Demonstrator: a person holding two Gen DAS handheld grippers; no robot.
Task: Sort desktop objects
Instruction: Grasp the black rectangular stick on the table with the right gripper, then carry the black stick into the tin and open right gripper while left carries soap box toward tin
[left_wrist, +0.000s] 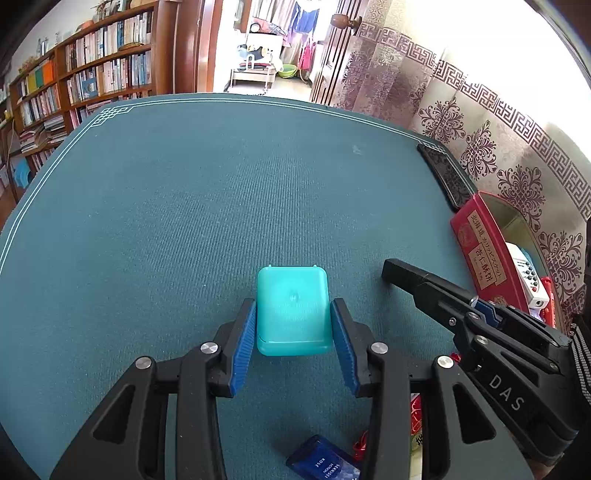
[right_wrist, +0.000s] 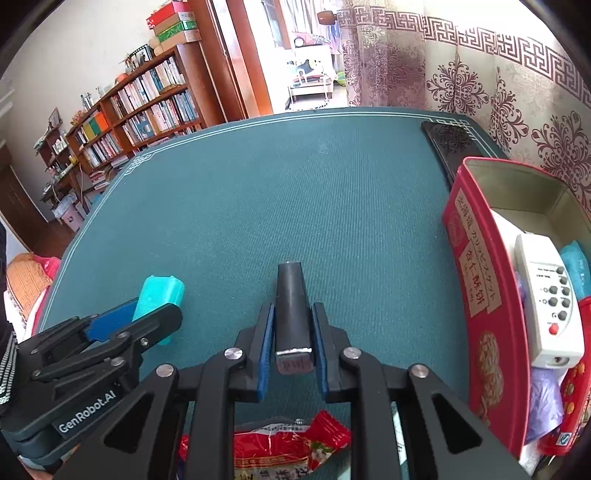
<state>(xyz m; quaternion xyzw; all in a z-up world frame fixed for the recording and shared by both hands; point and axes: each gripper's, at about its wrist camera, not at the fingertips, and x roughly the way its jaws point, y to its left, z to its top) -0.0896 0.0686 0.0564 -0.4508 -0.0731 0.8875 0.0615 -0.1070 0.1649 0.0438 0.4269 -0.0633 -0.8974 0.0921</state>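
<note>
A teal plastic box (left_wrist: 293, 314) lies on the green table mat (left_wrist: 221, 203), between the blue pads of my left gripper (left_wrist: 292, 302), which is shut on its two sides. The same box (right_wrist: 159, 291) shows at the left of the right wrist view, in that gripper's fingers. My right gripper (right_wrist: 293, 305) is shut on a slim black stamp-like block (right_wrist: 291, 291) with a silver-edged near end. It points away along the mat. In the left wrist view that block (left_wrist: 397, 271) sticks out of the right gripper's fingers.
An open red biscuit tin (right_wrist: 476, 266) stands at the right edge, holding a white remote (right_wrist: 546, 295) and other items. A black patterned lid (right_wrist: 448, 144) lies behind it. A red snack packet (right_wrist: 288, 443) and a dark blue lotion box (left_wrist: 321, 461) lie near me.
</note>
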